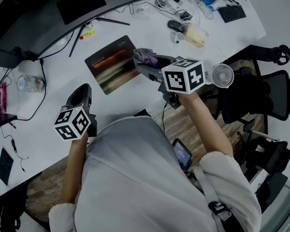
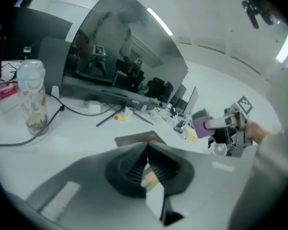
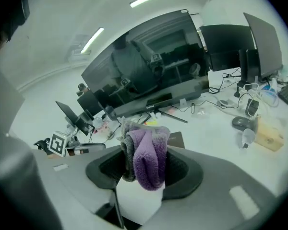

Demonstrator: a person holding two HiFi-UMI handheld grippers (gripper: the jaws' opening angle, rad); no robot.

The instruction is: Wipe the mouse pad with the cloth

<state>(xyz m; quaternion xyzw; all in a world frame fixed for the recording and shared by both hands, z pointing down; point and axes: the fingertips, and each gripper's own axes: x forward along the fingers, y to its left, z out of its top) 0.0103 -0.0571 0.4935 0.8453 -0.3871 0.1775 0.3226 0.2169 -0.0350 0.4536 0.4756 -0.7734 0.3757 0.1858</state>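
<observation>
Head view: left gripper point(image 1: 82, 94) hovers over the white desk point(image 1: 43, 111), jaws pressed together, nothing between them. Mouse pad point(image 1: 111, 65) lies flat, its print smeared. Its right edge is hidden behind the right gripper point(image 1: 141, 62), whose jaws clamp a bunched purple-grey cloth point(image 1: 148, 57). Cloth-to-pad contact is unclear.

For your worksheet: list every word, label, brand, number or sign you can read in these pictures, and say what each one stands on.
No text is readable in any view.
Marker cubes: black-and-white square patterns, no letters.
Mouse pad: blurred print, no words legible.
Bottle: label too blurred.
Keyboard: keys too small.
Monitor: mark on lower edge too small.
</observation>
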